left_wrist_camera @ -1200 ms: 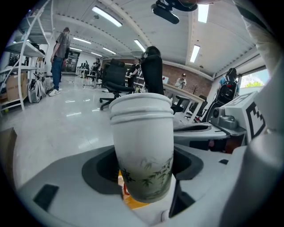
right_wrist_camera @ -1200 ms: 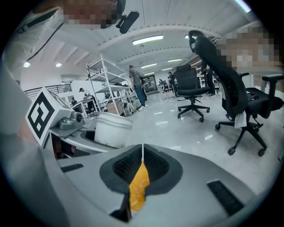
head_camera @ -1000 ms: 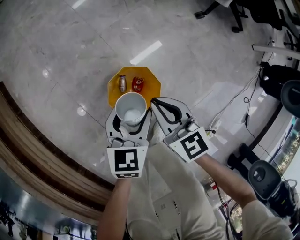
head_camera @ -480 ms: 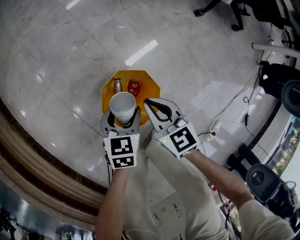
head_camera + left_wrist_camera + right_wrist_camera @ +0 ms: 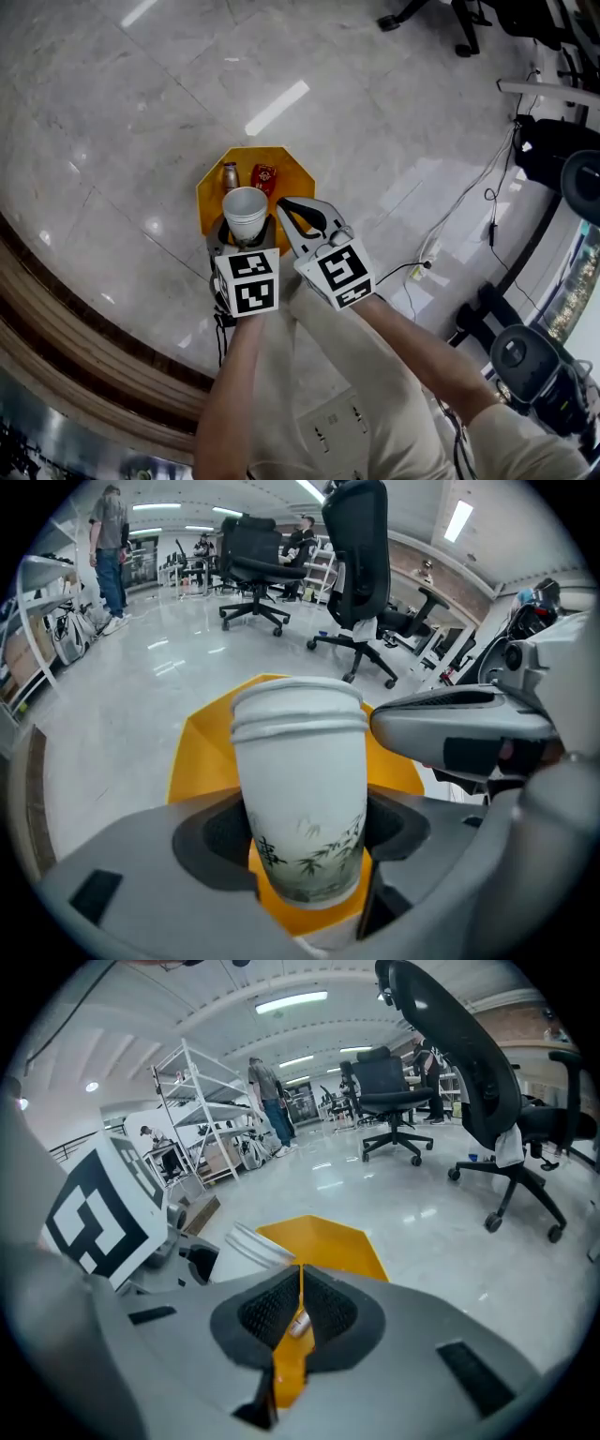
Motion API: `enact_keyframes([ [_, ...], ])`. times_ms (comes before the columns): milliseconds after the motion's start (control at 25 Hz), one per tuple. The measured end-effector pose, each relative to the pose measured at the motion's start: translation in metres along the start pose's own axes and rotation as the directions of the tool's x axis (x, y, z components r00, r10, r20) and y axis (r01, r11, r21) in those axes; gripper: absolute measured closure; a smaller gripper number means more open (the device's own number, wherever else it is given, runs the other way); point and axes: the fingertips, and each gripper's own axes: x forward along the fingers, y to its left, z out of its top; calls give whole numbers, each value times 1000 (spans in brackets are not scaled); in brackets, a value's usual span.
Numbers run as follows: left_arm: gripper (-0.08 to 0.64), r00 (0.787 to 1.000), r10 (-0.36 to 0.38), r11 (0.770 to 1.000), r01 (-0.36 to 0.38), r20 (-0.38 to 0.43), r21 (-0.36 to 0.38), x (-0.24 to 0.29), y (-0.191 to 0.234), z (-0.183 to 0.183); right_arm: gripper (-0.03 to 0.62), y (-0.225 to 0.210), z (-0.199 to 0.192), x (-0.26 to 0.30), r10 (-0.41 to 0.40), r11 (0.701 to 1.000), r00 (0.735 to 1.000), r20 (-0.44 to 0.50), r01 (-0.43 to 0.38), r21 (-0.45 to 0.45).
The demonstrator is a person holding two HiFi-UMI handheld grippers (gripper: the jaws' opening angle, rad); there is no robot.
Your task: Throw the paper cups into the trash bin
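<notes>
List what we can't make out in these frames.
1. Brownish item, red item in yellow bin: head view, too small to identify.
2. Bin's near side: head view, covered by paper cup, left gripper and right gripper.
3. Cup's inside: left gripper view shows only its outer wall.
4. Bin floor: right gripper view, blocked by shut jaws.

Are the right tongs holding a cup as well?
No, the right tongs are closed on nothing, and only the yellow bin shows through the thin slit between them.
</notes>
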Motion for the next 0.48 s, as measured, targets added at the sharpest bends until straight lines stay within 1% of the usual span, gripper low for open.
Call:
enact_keyframes([
  [120,242,998,25,1000,-26,-54,-13,3,4,0,589,3,-1,1,-3,1000,1000,-8,3,8],
  [240,242,994,33,999,-36,-100,-26,6,6,1,589,5,-1,-3,-4,1000,1000,-11,4,14],
  [480,238,992,20,999,-25,-122,-41,7,6,1,589,3,-4,-10,-10,1000,1000,-20,11,24],
])
